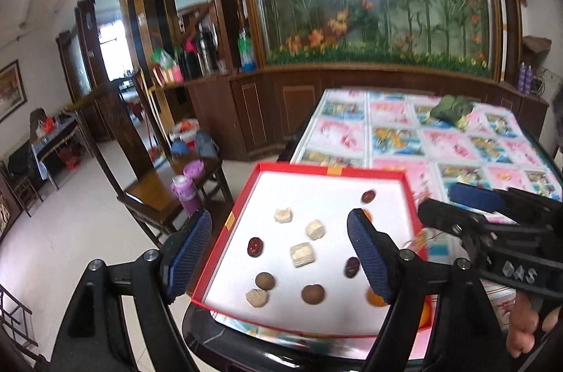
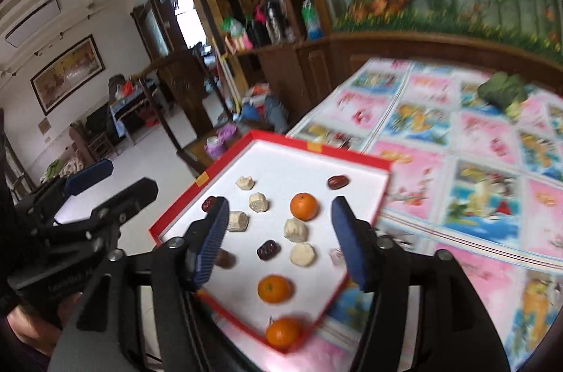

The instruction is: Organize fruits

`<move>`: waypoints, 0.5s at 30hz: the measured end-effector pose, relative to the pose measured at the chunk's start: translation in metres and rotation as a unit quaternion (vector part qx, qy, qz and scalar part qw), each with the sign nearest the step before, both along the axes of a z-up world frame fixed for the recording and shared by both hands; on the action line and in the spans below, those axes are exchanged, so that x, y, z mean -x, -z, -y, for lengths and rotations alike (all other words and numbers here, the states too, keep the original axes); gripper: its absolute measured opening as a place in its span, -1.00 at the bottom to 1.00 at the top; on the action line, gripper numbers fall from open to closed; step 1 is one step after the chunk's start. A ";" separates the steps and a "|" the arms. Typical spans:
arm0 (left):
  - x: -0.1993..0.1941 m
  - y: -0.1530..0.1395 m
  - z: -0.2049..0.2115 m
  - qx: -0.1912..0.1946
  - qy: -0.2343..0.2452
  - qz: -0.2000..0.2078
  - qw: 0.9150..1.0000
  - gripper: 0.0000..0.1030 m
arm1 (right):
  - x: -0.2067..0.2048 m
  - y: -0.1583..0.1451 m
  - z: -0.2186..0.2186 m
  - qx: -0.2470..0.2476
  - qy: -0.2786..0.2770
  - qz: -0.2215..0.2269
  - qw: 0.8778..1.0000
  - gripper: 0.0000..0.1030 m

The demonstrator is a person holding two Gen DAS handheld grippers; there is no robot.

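Left gripper (image 1: 279, 252): spread wide, nothing between the blue pads, hanging over the near left part of the tray.
Tray (image 2: 246, 168): shallow red box with white floor, on the near left corner of the table, its left edge close to the table edge.
Red dates (image 2: 268, 249): dark, glossy, scattered; one by the left wall, one mid-floor, one near the far right corner.
Pale chunks (image 2: 302, 254): beige, rough pieces, spread over the middle of the floor, apart from each other.
Brown round fruits (image 1: 312, 294): two in the left wrist view, near the front edge.
Oranges (image 2: 304, 206): three, well apart; one far, one (image 2: 274, 288) near, one (image 2: 282, 332) at the nearest corner against the rim.
Right gripper (image 2: 279, 243): fingers spread, empty, above the tray centre.
Table (image 2: 475, 161): covered by pink and blue pictured cloth.
Green bundle (image 2: 503, 92): far right on the cloth, well apart from the tray.
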State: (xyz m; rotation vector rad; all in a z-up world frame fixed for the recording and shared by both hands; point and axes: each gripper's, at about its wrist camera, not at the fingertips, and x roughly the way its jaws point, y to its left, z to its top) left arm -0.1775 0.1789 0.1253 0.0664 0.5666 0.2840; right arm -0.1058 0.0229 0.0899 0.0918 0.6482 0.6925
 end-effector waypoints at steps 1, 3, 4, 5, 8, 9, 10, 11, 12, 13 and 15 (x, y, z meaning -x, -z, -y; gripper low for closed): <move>0.005 -0.003 0.005 -0.002 -0.002 0.006 1.000 0.59 | 0.008 -0.003 0.007 -0.004 0.006 0.009 1.000 0.36; 0.016 -0.010 0.015 -0.006 -0.004 0.022 1.000 0.59 | 0.027 -0.009 0.023 -0.009 0.019 0.031 0.999 0.49; 0.023 -0.014 0.020 -0.009 -0.008 0.031 0.999 0.61 | 0.040 -0.013 0.032 -0.010 0.030 0.045 0.998 0.51; 0.026 -0.015 0.024 -0.011 -0.012 0.034 0.999 0.61 | 0.047 -0.015 0.037 -0.011 0.035 0.052 0.998 0.53; 0.043 -0.021 0.037 -0.031 -0.030 0.051 0.998 0.71 | 0.075 -0.019 0.058 -0.028 0.051 0.065 0.996 0.63; 0.051 -0.023 0.042 -0.037 -0.034 0.059 0.997 0.78 | 0.084 -0.020 0.065 -0.032 0.059 0.070 0.995 0.67; 0.057 -0.024 0.045 -0.038 -0.033 0.063 0.997 0.89 | 0.092 -0.021 0.071 -0.036 0.065 0.076 0.994 0.68; 0.064 -0.026 0.048 -0.039 -0.029 0.069 0.996 0.96 | 0.099 -0.022 0.074 -0.039 0.069 0.080 0.994 0.70; 0.072 -0.028 0.051 -0.042 -0.025 0.079 0.996 0.99 | 0.106 -0.023 0.078 -0.043 0.074 0.085 0.993 0.74; 0.080 -0.030 0.054 -0.048 -0.021 0.092 0.994 0.99 | 0.114 -0.025 0.083 -0.049 0.082 0.090 0.991 0.77; 0.089 -0.032 0.059 -0.058 -0.023 0.101 0.993 0.99 | 0.129 -0.029 0.091 -0.062 0.097 0.097 0.989 0.85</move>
